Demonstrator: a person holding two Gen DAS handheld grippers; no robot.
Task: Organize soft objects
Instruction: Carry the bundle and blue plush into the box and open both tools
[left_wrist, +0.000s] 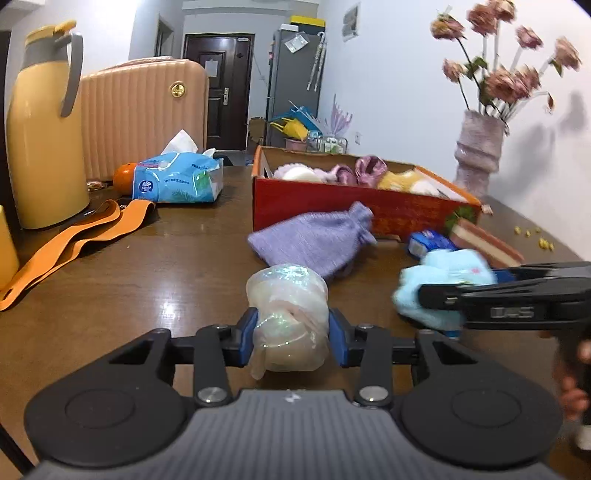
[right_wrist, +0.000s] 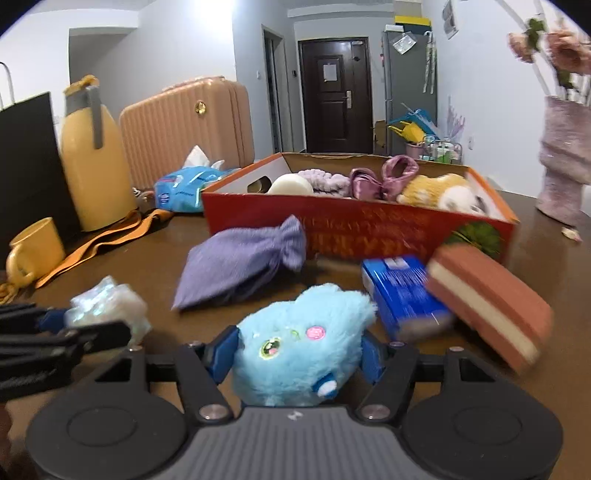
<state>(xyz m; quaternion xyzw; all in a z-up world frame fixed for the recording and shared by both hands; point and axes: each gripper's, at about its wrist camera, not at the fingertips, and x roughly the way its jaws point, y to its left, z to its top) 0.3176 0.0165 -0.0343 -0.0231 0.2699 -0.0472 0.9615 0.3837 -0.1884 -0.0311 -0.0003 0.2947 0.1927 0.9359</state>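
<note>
Closest to the left wrist camera, the left gripper (left_wrist: 291, 332) was closed on a pearly plastic-wrapped bundle (left_wrist: 288, 317), both blue pads pressed into its sides and the wrap bulging above and below them. Beside it, the right gripper (right_wrist: 297, 356) clamped a blue plush toy (right_wrist: 299, 343) – pads sunk into the fur at both flanks, the toy's face turned to the lens. Both items appeared lifted just off the wooden table (left_wrist: 166, 266), though contact underneath could not be confirmed. Next out lay a purple drawstring pouch (right_wrist: 240, 266) flat on the table, with a blue packet (right_wrist: 402, 295) and a pink layered sponge block (right_wrist: 487, 302) to its right, the block leaning near the box corner. Behind these stood the red cardboard box (right_wrist: 369, 229), already holding a white round item, purple fabric pieces and a yellow plush. Farther back: tissue pack (left_wrist: 181, 181), orange strap (left_wrist: 74, 240), yellow thermos (left_wrist: 40, 140), vase of flowers (left_wrist: 476, 151). Risks, as judged: the wrap is slick and compressible, so the bundle could slide out of the left pads during transit; the plush is gripped in fur and could rotate or slip free. Both grippers sat close together – heading for the box at once could cause a collision. The near box wall is tall enough to catch a low-carried item, and the pouch lies in the direct path.
</note>
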